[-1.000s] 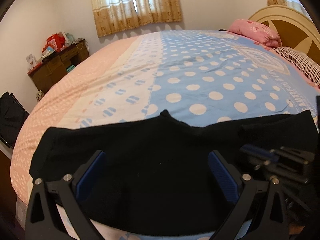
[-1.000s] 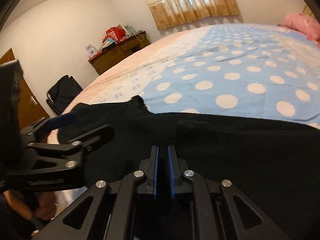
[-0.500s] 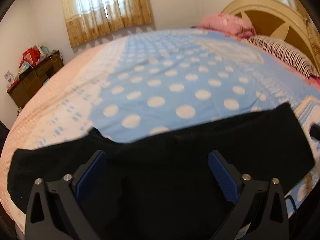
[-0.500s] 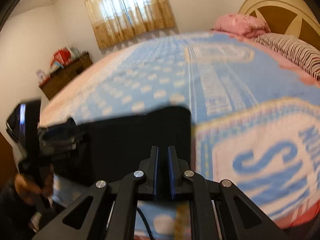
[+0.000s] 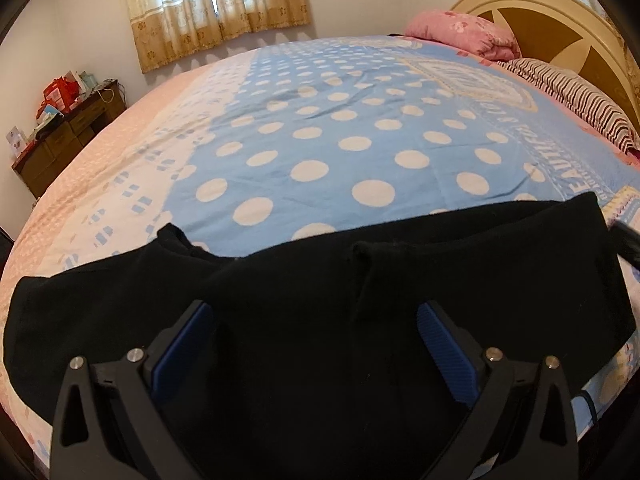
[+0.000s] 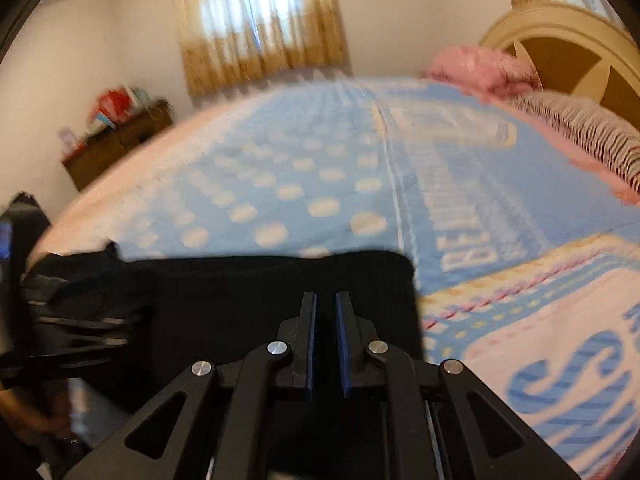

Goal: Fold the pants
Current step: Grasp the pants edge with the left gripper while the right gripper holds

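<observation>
Lay black pants [image 5: 320,312] along the near edge of the dotted blue bedspread [image 5: 340,152], soft, matte, one ridge mid-cloth. Hovered left gripper [image 5: 316,344] spread wide above them; right gripper [image 6: 326,344] pressed nearly together, seemingly pinching nothing, though blurred. Best smoothed flat, then gripped at matching corners.

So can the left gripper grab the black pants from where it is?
Probably yes. The left gripper is wide open right over the black pants, which lie flat on the bedspread with nothing else covering them or in the way.
</observation>
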The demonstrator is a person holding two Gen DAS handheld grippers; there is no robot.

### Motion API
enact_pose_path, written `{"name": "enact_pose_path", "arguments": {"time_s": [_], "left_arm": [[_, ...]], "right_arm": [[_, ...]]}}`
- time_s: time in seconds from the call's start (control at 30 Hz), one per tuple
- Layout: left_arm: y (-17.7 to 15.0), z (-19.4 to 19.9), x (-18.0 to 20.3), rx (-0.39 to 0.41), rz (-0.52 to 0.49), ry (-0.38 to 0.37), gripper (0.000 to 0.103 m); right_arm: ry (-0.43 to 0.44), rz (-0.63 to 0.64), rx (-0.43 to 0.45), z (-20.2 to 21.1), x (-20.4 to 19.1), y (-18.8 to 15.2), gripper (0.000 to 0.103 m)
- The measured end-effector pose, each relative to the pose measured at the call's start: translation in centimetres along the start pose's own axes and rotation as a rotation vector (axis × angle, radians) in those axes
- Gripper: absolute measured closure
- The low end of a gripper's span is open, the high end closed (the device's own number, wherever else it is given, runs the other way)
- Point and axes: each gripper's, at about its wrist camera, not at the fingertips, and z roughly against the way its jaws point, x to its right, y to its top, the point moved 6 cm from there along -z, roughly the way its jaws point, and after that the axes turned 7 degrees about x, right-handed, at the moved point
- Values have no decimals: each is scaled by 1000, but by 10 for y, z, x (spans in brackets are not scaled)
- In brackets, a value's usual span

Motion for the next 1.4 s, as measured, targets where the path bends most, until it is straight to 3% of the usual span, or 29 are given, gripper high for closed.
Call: {"name": "enact_pose_path", "arguments": {"time_s": [0.03,0.13,0.27,0.33,0.37,0.4,0.6,0.73,1.03,1.13,1.23,1.4], "left_arm": [[0,1,-2,1,-7,5,0],[2,10,-17,20,-22,30,0],[-2,17,-57,26,44,62,0],[-6,18,-86,15,115,96,0],[-8,18,-95,12,137,106,0],[-10,19,-108,8,165,122,0],[-23,25,-170,8,239,246,0],[-36,36,-216,8,291,331,0],[-87,68,-322,32,629,466,0],[-103,74,-331,55,726,448,3],[-110,70,-322,59,780,396,16],[-109,66,-303,103,861,373,16]], "right_arm": [[3,-23,42,4,1,2,92],[53,-93,4,9,0,5,78],[141,-144,96,41,-18,18,75],[182,-146,136,53,-38,23,59],[219,-151,150,58,-51,22,44],[244,-147,158,61,-62,24,38],[347,-31,117,58,-137,11,38],[403,9,64,54,-163,-4,38],[460,62,85,68,-189,-9,38],[471,71,63,66,-192,-14,38],[475,69,45,64,-193,-17,38],[468,67,49,64,-191,-16,38]]}}
